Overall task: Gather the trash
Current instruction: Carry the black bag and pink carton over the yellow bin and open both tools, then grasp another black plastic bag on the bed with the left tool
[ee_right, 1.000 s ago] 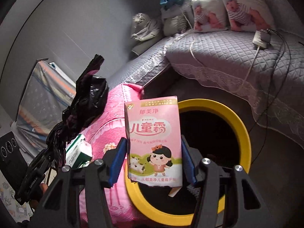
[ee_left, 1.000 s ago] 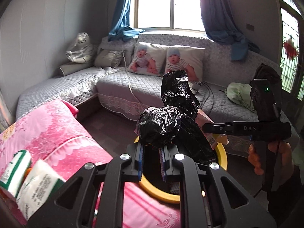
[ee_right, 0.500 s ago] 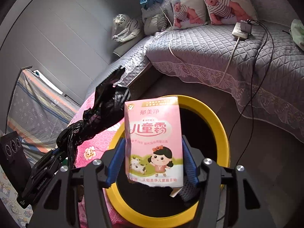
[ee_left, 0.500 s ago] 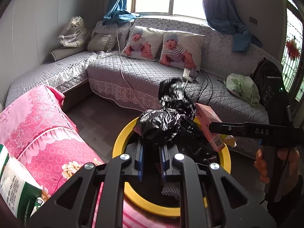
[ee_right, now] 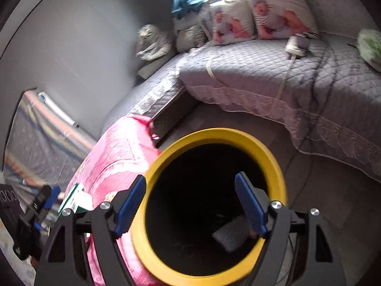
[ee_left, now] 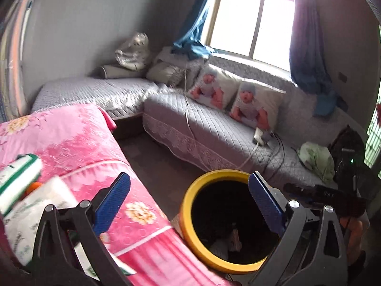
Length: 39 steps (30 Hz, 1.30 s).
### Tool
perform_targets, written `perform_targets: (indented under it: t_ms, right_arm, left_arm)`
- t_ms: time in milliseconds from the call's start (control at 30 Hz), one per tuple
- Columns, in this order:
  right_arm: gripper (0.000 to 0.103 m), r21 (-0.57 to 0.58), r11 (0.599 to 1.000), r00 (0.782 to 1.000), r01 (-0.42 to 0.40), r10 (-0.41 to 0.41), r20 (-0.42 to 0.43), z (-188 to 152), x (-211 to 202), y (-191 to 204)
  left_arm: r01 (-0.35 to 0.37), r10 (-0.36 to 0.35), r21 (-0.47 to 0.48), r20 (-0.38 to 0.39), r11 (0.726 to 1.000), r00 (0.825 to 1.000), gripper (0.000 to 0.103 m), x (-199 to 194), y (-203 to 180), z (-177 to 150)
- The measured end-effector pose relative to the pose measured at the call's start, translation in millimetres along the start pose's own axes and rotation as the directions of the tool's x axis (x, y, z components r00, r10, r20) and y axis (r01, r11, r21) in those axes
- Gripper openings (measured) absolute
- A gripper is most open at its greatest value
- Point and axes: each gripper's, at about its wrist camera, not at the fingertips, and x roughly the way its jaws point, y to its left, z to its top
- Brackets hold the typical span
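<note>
A yellow-rimmed bin (ee_left: 187,217) (ee_right: 214,134) stands on the floor against the pink quilt. In the left wrist view my left gripper (ee_left: 189,178) has its jaws opening wide with nothing between them, and its right pad hangs over the bin's mouth. My right gripper (ee_right: 190,178) hovers right above the bin, jaws opening and empty. A carton (ee_right: 231,234) lies deep in the dark bin, and bits of trash (ee_left: 228,238) show at its bottom. Green-and-white packets (ee_left: 21,174) (ee_right: 76,200) lie on the quilt. The black bag is hidden in the dark bin.
The pink flowered quilt (ee_left: 71,138) fills the left side. A grey corner sofa (ee_left: 214,131) with two baby-print pillows, a charger with cables and a green cloth runs along the back. Bare floor lies between sofa and bin. A hand holds the right gripper (ee_left: 321,193).
The black bag has left my left gripper and the pink carton has left my right one; both jaws have opened. My left gripper has swung left toward the quilt.
</note>
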Motion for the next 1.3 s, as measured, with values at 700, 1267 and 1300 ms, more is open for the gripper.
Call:
perform_targets:
  t_ms: [700, 1267, 1300]
  right_arm:
    - [0.078, -0.279, 0.923, 0.951, -0.264, 0.201, -0.237, -55.8, 62.0, 166.1]
    - [0.078, -0.342, 0.89, 0.939, -0.303, 0.216, -0.269, -72.2, 57.7, 200.5]
    - [0.078, -0.338, 0.891, 0.939, -0.303, 0.217, -0.269, -71.6, 58.1, 199.1]
  left_arm:
    - [-0.37, 0.368, 0.035, 0.051, 0.928, 0.928, 0.095, -232.9, 154.2, -101.7]
    - [-0.276, 0.259, -0.057, -0.208, 0.96, 0.943, 0.072, -167.2, 177.6, -147.0]
    - [-0.277, 0.259, -0.06, -0.218, 0.959, 0.941, 0.069, -165.4, 179.1, -147.0]
